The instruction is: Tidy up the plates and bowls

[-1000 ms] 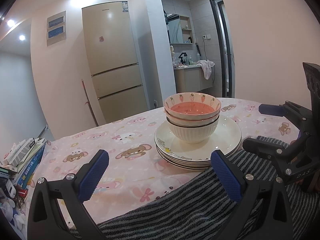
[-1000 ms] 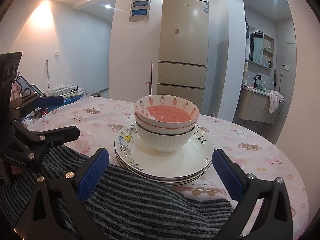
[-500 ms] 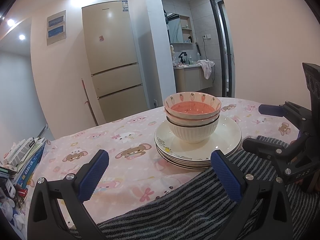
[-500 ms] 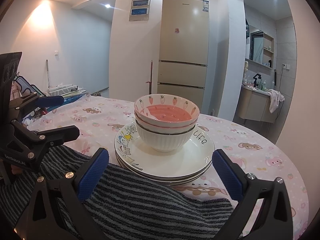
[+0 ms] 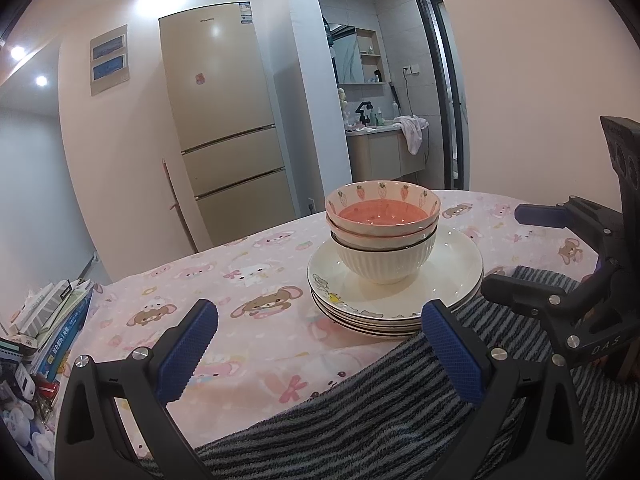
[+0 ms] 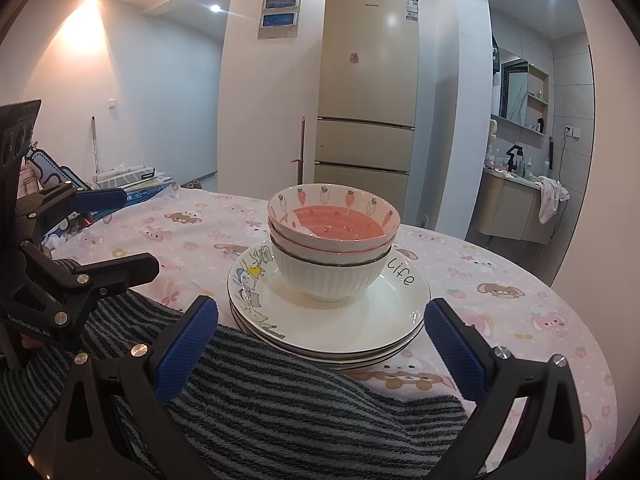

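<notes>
Bowls [image 6: 334, 240] nested on stacked plates [image 6: 328, 320] mid-table [image 5: 248, 272], near edge resting on striped towel [image 6: 280, 400]. Left gripper [image 5: 320, 348] and right gripper [image 6: 322, 344]: jaws apart, empty. Books [image 5: 52, 312] leftward; fridge [image 6: 370, 92] behind.

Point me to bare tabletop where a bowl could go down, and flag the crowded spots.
Free: pink tablecloth between the plate stack and the book pile; also cloth right of the stack in the right wrist view. Crowded: the near edge under the striped towel, and the cluttered book-pile corner.
</notes>
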`<action>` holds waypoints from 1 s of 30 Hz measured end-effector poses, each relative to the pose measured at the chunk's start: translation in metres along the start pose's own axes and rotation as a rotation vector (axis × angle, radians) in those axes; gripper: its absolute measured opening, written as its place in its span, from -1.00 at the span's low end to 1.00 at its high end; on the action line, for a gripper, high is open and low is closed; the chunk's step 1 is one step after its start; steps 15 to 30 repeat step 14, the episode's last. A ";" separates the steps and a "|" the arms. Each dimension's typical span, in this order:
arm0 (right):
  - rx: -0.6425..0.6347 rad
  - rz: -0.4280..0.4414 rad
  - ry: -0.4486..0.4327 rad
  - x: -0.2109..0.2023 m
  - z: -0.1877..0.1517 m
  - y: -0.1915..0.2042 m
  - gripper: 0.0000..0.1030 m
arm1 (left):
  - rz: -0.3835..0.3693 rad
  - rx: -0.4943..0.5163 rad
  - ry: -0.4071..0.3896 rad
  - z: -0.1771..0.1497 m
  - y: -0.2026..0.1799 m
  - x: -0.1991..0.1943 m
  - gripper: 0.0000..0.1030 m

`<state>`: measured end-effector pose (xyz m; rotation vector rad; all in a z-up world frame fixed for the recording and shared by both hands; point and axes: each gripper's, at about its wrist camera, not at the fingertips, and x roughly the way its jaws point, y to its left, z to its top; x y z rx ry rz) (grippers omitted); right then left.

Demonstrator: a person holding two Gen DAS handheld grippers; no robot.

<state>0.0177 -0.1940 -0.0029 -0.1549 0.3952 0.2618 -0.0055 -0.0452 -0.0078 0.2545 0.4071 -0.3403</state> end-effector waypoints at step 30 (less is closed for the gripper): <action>-0.004 0.001 0.000 0.000 0.000 0.001 1.00 | 0.011 0.008 0.004 0.001 -0.003 -0.001 1.00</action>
